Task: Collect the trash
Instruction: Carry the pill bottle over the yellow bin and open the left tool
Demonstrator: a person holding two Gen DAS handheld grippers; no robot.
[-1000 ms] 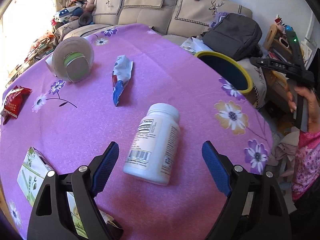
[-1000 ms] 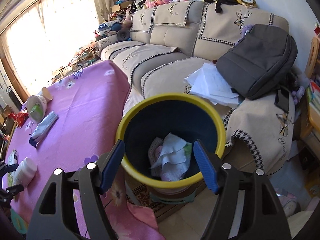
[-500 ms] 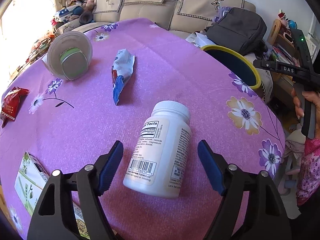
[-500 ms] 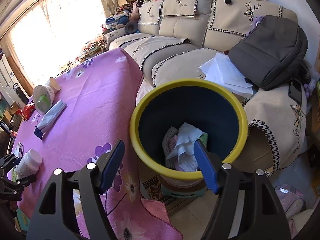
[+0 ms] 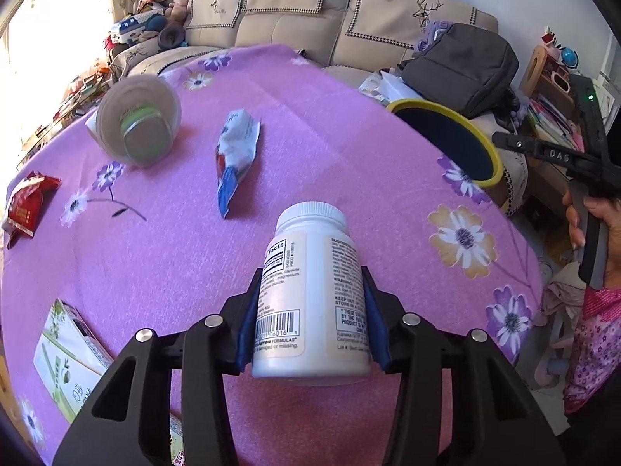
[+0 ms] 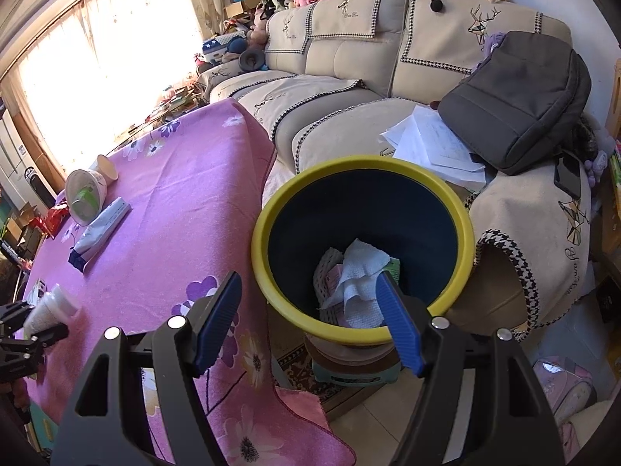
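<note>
My left gripper (image 5: 308, 303) is shut on a white pill bottle (image 5: 310, 291), cap pointing away, held just over the purple tablecloth (image 5: 174, 256); the bottle also shows in the right wrist view (image 6: 50, 308). My right gripper (image 6: 306, 310) is open and empty, hovering over the near rim of the yellow-rimmed bin (image 6: 268, 209), which holds crumpled tissue and wrappers (image 6: 357, 275). The bin (image 5: 485, 143) stands off the table's right edge. On the table lie a blue-white wrapper (image 5: 236, 155), a tipped paper bowl (image 5: 136, 124), a red packet (image 5: 25, 206) and a green-white carton (image 5: 66, 361).
A beige sofa (image 6: 349, 77) stands behind the table and bin, with a grey backpack (image 6: 520, 101) and loose papers (image 6: 431, 139) on it. A small paper cup (image 6: 106, 167) lies near the bowl. Shelves with clutter (image 5: 551, 89) are at the right.
My left gripper has closed on the white bottle, which lay loose between the open fingers before, and lifted it slightly. My right gripper stays open over the bin, shifted a little.
</note>
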